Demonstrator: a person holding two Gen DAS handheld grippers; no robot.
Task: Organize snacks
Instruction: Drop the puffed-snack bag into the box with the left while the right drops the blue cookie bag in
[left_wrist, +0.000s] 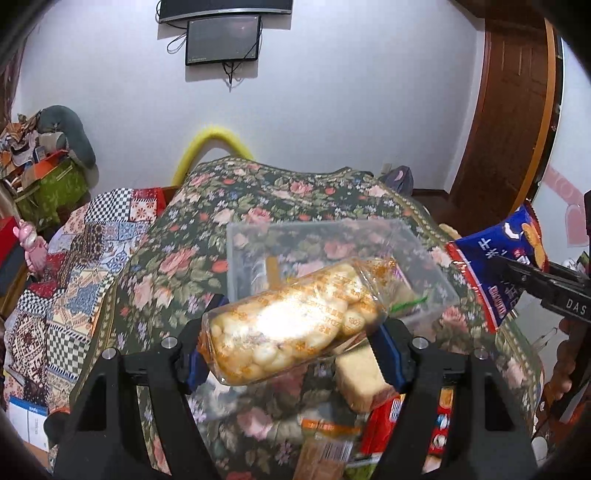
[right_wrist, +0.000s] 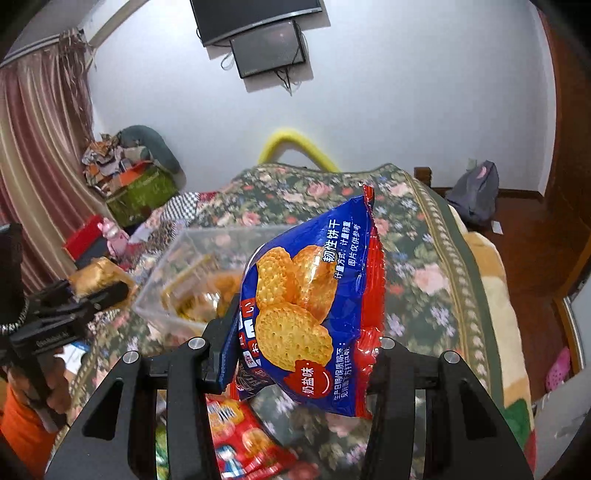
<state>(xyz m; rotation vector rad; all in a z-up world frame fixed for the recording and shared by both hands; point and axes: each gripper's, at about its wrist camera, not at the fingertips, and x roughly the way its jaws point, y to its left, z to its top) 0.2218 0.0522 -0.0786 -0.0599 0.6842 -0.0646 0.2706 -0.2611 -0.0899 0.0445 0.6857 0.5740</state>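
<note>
My left gripper (left_wrist: 291, 343) is shut on a clear bag of pale round puffs (left_wrist: 291, 325), held off the floral cloth in front of a clear plastic box (left_wrist: 240, 273). In the right wrist view my right gripper (right_wrist: 295, 354) is shut on a blue and red biscuit bag (right_wrist: 314, 295), lifted above the table. That same biscuit bag (left_wrist: 495, 266) shows at the right edge of the left wrist view. The clear box (right_wrist: 177, 258) lies to the left of the biscuit bag and holds some orange-wrapped snacks. The left gripper (right_wrist: 92, 295) appears at far left with its bag.
Under the grippers lie more snacks: a pale cake block (left_wrist: 362, 376), a red biscuit pack (right_wrist: 236, 435), and an orange-labelled packet (left_wrist: 325, 443). The floral table cloth (left_wrist: 277, 199) stretches toward the wall. A patchwork-covered surface (left_wrist: 74, 277) is left; a wooden door (left_wrist: 506, 122) right.
</note>
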